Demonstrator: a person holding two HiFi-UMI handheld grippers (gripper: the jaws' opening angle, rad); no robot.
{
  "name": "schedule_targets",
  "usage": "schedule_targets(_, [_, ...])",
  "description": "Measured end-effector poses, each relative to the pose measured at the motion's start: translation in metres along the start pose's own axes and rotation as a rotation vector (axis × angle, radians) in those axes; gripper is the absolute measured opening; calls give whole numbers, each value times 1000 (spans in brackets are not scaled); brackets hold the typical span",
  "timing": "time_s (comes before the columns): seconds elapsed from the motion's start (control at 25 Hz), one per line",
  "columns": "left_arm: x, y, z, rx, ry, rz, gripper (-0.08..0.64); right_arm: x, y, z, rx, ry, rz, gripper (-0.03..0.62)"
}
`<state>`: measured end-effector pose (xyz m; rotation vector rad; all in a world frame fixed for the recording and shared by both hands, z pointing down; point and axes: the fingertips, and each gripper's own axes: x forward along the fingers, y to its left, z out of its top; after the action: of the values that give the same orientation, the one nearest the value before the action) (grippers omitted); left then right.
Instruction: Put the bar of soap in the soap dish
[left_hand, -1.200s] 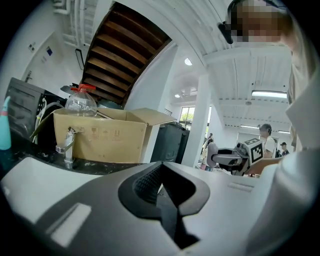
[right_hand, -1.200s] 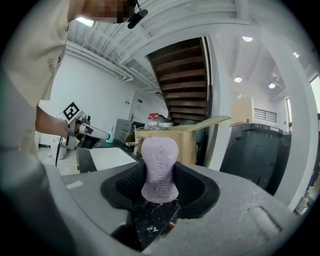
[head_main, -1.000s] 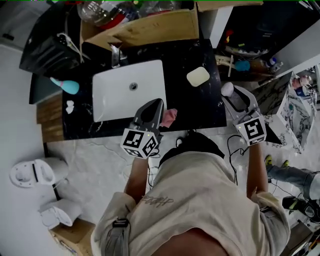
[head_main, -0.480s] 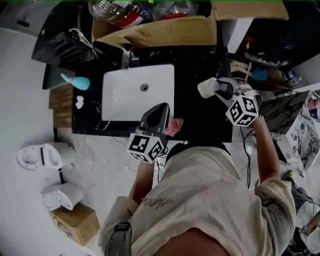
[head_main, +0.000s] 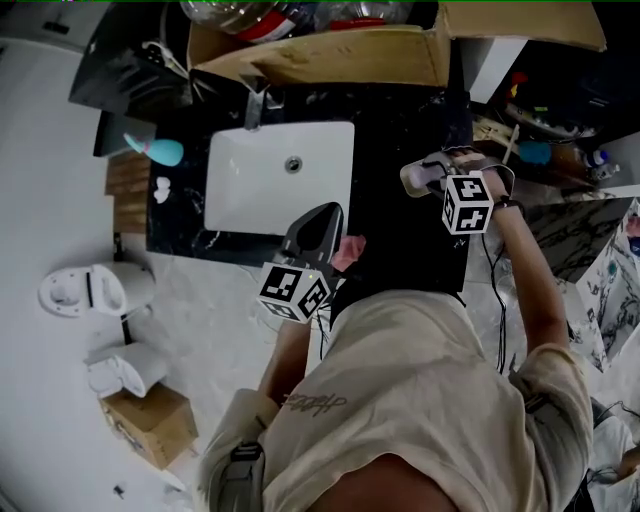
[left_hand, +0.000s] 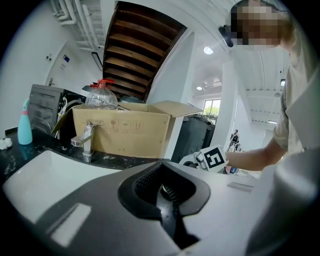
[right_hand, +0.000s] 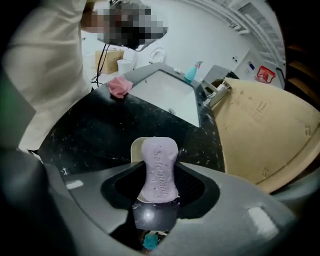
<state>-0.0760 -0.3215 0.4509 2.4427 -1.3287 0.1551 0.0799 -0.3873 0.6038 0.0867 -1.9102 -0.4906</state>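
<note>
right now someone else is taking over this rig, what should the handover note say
Left claw: shut, empty, near the sink.
Right claw: shut on the purple soap, held right over the cream soap dish on the black counter.
Done: soap picked up and brought to the dish.
Left: lower it into the dish, open the claw, pull back. Whether the soap already touches the dish cannot be told.

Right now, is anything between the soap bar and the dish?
Nothing visible. The right gripper is shut on the bar of soap, right over the soap dish; the part of the dish that shows is bare.
</note>
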Motion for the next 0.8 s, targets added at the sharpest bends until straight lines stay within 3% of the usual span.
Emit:
schedule_targets(0.16, [6,-2,4,4,3,6,13,14,6,-5,-79,70,81,184])
schedule_targets(0.4, [0,2,8,8,5,28,12,24,10,-2,-129,98,129,187])
schedule_targets(0.6, [-3,9,4,0,8,11,13,23,5,1,-105,106,95,189])
schedule_targets(0.8, [-4,20,8,7,4,-34,12,4,-9,17,6,58,-3,201])
